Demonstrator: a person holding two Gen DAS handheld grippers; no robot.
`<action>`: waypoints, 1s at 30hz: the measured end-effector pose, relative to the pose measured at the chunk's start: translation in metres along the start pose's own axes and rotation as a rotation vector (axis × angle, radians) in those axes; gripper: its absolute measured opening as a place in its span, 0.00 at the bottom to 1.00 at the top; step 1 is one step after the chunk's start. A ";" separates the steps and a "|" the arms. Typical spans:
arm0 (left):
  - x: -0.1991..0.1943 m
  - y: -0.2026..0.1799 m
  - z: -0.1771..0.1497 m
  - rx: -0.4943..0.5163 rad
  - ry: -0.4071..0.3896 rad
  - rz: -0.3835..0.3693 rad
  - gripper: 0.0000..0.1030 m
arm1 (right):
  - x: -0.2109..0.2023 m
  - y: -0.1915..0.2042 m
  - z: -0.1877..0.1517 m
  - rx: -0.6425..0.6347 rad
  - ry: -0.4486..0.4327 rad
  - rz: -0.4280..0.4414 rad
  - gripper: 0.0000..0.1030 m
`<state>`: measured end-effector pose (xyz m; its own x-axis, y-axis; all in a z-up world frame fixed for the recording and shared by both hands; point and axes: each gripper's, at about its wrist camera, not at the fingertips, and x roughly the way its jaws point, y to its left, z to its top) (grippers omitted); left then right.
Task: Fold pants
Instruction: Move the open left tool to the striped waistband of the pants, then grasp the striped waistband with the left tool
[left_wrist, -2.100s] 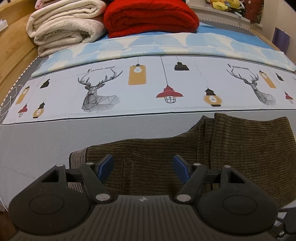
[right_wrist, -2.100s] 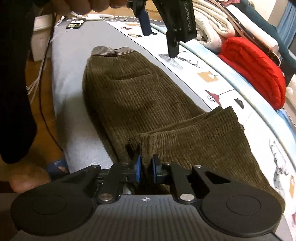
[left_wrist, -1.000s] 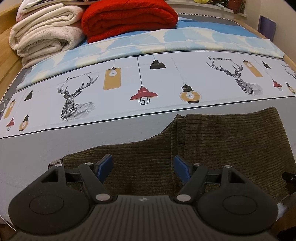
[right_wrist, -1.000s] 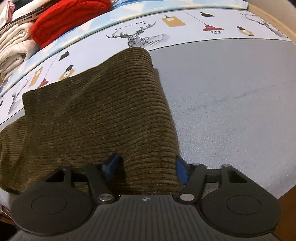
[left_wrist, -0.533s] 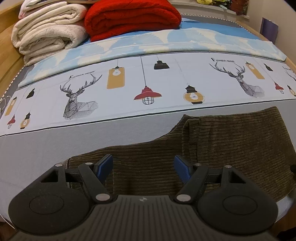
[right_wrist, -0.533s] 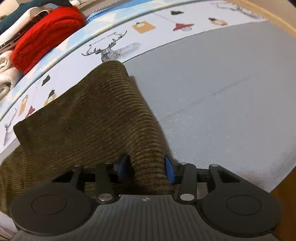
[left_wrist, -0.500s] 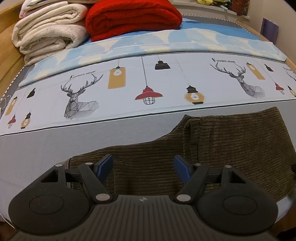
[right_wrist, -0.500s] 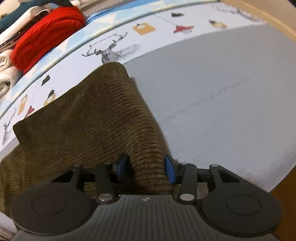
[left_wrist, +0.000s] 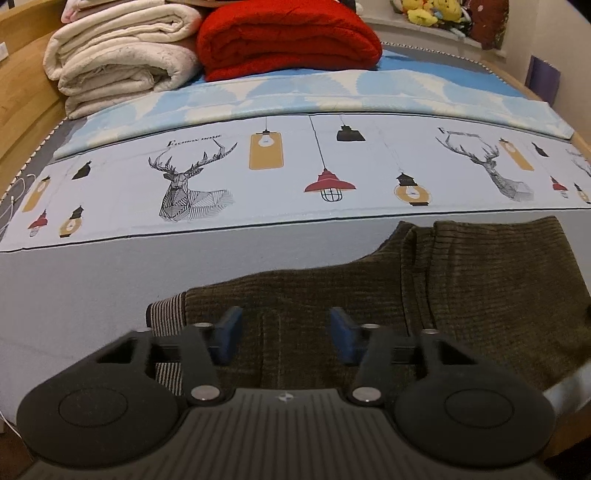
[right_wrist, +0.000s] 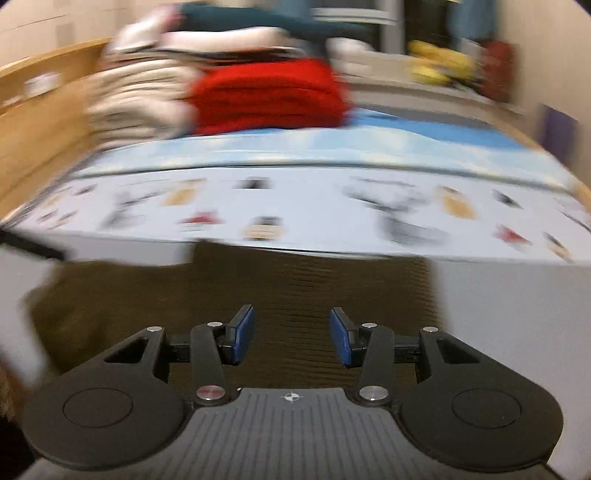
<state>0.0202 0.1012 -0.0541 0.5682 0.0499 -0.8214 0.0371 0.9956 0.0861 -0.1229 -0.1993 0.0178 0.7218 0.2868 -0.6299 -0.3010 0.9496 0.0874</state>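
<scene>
Lying under left tool, pants, waistband end, jaws closing

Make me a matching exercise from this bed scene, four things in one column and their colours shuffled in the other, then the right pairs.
Things:
1. pants
2. folded blanket by the headboard
3. rolled blankets in the corner
4. tool pads

Colours:
A. cream
B. blue
C. olive brown
D. red

Pairs: 1-C, 2-D, 3-A, 4-B
</scene>
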 end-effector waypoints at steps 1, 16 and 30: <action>-0.002 0.003 -0.004 0.003 0.000 -0.004 0.40 | 0.005 0.013 -0.001 -0.023 0.004 0.039 0.45; -0.027 0.054 -0.045 -0.131 0.036 0.068 0.39 | 0.077 0.078 -0.026 -0.112 0.158 0.116 0.38; 0.004 0.153 -0.127 -0.693 0.085 -0.125 0.45 | 0.110 0.063 -0.034 -0.048 0.299 0.092 0.39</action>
<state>-0.0763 0.2635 -0.1165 0.5266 -0.0898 -0.8453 -0.4500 0.8142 -0.3668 -0.0838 -0.1126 -0.0722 0.4766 0.3145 -0.8210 -0.3911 0.9122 0.1224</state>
